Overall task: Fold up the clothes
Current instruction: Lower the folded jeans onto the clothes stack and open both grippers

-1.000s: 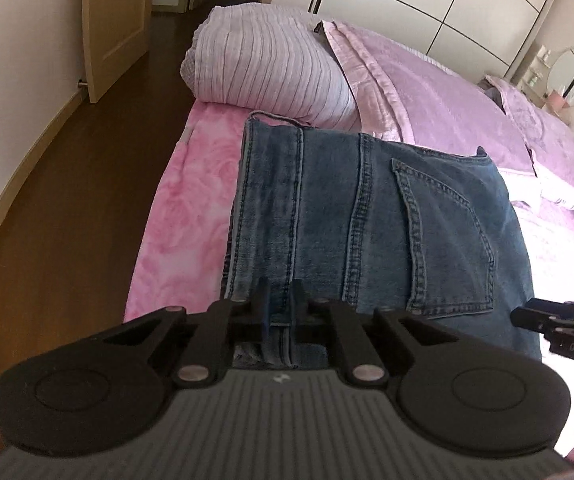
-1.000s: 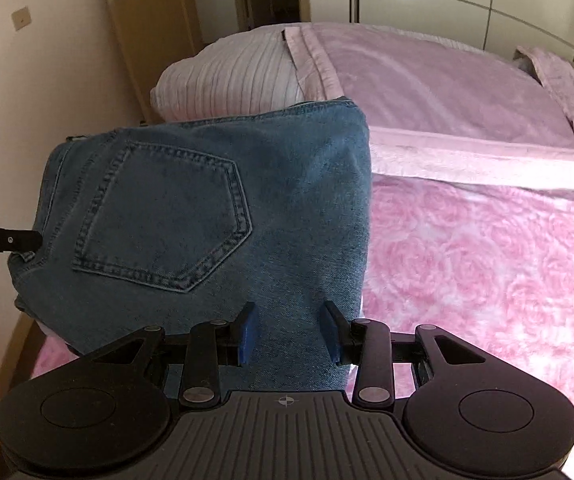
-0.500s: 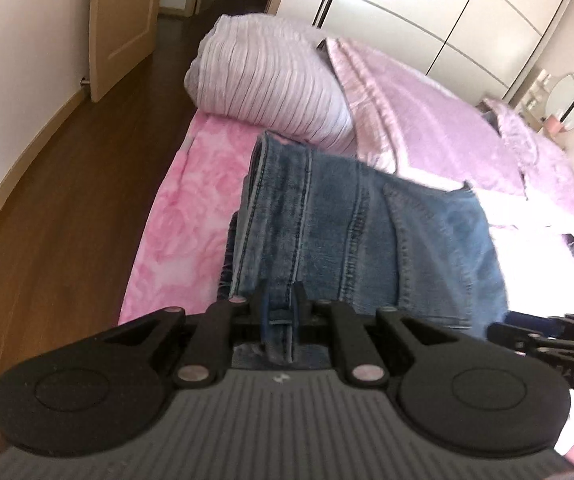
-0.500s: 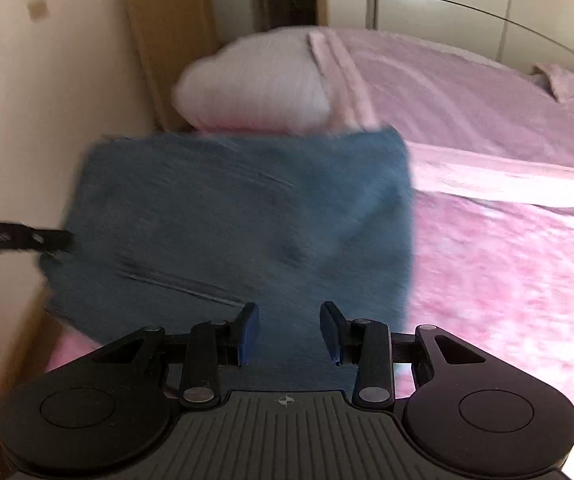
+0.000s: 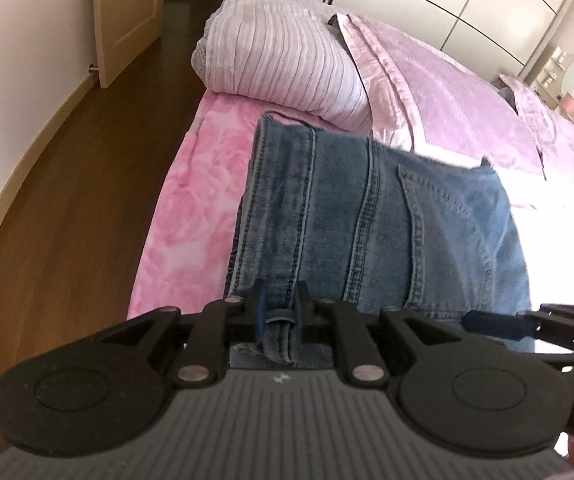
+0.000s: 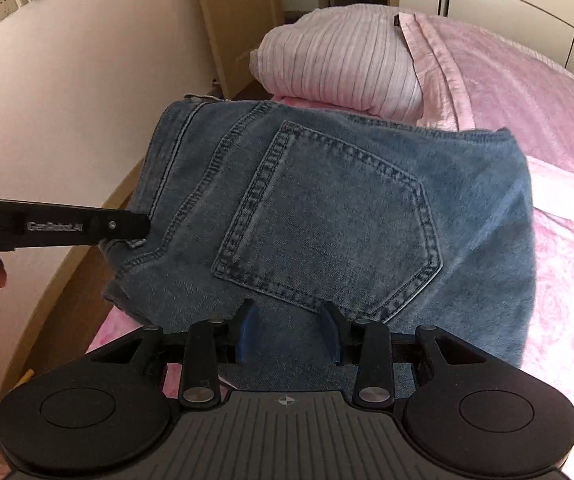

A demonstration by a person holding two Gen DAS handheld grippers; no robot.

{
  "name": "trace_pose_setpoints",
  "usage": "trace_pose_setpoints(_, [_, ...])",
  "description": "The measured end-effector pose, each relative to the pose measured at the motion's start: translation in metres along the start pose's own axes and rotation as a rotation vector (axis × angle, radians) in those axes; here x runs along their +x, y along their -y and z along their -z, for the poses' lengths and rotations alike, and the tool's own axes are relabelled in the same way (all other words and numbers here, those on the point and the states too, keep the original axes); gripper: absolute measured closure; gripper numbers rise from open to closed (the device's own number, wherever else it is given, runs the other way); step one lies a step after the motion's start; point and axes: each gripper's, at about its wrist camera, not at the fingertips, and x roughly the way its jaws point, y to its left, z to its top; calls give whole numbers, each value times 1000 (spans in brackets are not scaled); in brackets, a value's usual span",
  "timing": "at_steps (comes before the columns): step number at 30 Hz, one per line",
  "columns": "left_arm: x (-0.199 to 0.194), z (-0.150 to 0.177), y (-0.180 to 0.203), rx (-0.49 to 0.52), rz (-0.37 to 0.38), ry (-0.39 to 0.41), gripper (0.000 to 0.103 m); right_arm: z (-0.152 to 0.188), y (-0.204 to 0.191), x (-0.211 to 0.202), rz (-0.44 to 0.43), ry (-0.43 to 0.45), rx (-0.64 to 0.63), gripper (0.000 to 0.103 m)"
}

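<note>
Your left gripper [image 5: 279,312] has just been easing open, though the folded jeans' [image 5: 367,224] belt loop sits between its pads; the right gripper [image 6: 289,332] gapes empty. Let go fully, leaving the jeans flat on the pink bed's [image 5: 191,216] near-left edge.

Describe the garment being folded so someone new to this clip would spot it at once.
Start at the bed with the pink rose-print sheet and find its corner near the wooden door. The folded blue jeans lie there, in front of a rolled striped quilt. They are the only denim, with a stitched back pocket facing up.
</note>
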Motion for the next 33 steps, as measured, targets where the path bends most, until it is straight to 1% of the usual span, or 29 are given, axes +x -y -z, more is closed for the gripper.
trace_pose_setpoints(2, [-6, -15, 6, 8, -14, 4, 92, -9, 3, -7, 16, -5, 32, 65])
trace_pose_setpoints(5, [-11, -44, 14, 24, -5, 45, 92, -32, 8, -15, 49, 32, 82, 65])
trace_pose_setpoints(8, [1, -74, 21, 43, 14, 75, 92, -61, 14, -10, 91, 57, 150, 65])
trace_pose_setpoints(9, [8, -81, 23, 53, 17, 74, 92, -71, 17, -6, 107, 63, 175, 65])
trace_pose_setpoints(11, [30, -84, 18, 47, 11, 40, 92, -89, 19, 7, 134, 78, 198, 65])
trace_pose_setpoints(12, [42, -85, 16, 42, 7, 22, 92, -97, 20, 18, 155, 70, 192, 65])
trace_pose_setpoints(14, [59, -78, 8, 22, 4, 8, 91, -106, 23, 42, 168, 16, 178, 65])
trace_pose_setpoints(17, [77, -61, -8, -38, 31, -11, 89, -95, 23, 59, 168, -17, 159, 65])
trace_pose_setpoints(19, [84, -53, -15, -71, 46, -6, 89, -91, 20, 64, 177, -30, 137, 65])
trace_pose_setpoints(22, [90, -52, -19, -79, 48, -3, 88, -89, 15, 70, 194, -44, 109, 65])
trace_pose_setpoints(25, [88, -55, -19, -82, 43, 2, 88, -88, 14, 72, 185, -28, 104, 65])
trace_pose_setpoints(27, [72, -57, -15, -66, 47, 33, 89, -88, 18, 68, 163, -11, 119, 65])
trace_pose_setpoints(30, [38, -51, -9, -39, 45, 78, 92, -80, 33, 36, 86, 47, 164, 65])
trace_pose_setpoints(31, [26, -48, -6, -28, 42, 93, 92, -75, 35, 23, 72, 59, 159, 65])
trace_pose_setpoints(33, [5, -34, -3, -10, 36, 96, 93, -62, 34, -2, 49, 67, 128, 65])
